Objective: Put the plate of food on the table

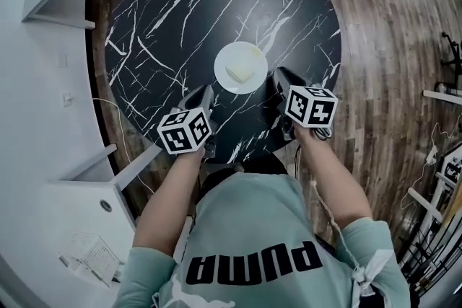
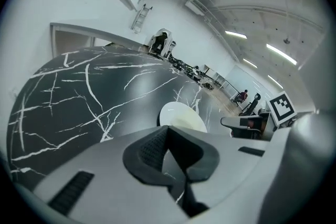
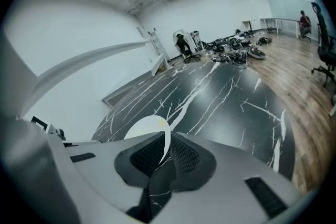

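Note:
A white plate (image 1: 240,67) with a pale piece of food (image 1: 237,73) rests on the round black marble table (image 1: 166,18), near its front edge. My left gripper (image 1: 207,94) hovers just to the plate's near left with its jaws shut and nothing between them. My right gripper (image 1: 281,77) hovers just to the plate's near right, apart from it, jaws also together and empty. In the left gripper view the plate (image 2: 181,115) lies beyond the closed left gripper (image 2: 168,131). In the right gripper view the plate (image 3: 143,128) shows past the closed right gripper (image 3: 168,138).
A white curved wall (image 1: 43,47) and a white cabinet (image 1: 86,227) stand left of the table. Wooden floor (image 1: 390,25) spreads to the right, with white racks (image 1: 440,177) at the right edge. Office chairs (image 3: 325,50) and clutter sit far off.

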Tool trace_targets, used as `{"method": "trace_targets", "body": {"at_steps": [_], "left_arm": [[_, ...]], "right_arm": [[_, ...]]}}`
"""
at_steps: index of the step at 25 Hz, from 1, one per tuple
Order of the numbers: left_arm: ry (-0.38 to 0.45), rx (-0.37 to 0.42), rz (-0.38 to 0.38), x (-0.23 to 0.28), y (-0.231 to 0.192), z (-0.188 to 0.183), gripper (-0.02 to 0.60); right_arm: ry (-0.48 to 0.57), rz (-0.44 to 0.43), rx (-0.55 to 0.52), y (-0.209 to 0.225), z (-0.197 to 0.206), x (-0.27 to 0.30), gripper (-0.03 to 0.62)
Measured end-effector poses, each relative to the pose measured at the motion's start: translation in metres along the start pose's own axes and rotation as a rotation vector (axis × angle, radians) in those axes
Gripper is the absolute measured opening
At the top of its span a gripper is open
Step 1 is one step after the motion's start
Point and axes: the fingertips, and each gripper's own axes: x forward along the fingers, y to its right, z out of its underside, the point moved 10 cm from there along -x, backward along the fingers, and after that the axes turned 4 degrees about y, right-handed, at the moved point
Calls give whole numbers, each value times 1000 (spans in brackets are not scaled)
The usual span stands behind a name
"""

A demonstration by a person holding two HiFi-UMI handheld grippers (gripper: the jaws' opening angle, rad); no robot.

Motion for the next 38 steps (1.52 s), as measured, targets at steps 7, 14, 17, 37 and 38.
{"method": "trace_targets", "body": {"at_steps": [7,14,17,37,38], "left_arm": [[147,242,41,-82,41,20,6],[254,310,89,-185,78,82,6],[298,316,106,-231,93,114,6],[498,392,105,-411,158,235,6],[500,389,108,-413,160,238,6]], "right_arm": [[141,-63,-332,-67,18,-81,9],[225,-130,-475,-120,72,-161,9],[252,-158,-499,-141,104,-198,9],[343,-188,-615,-218,232,-381,9],[341,-189,-614,-217,234,-385,9]]}}
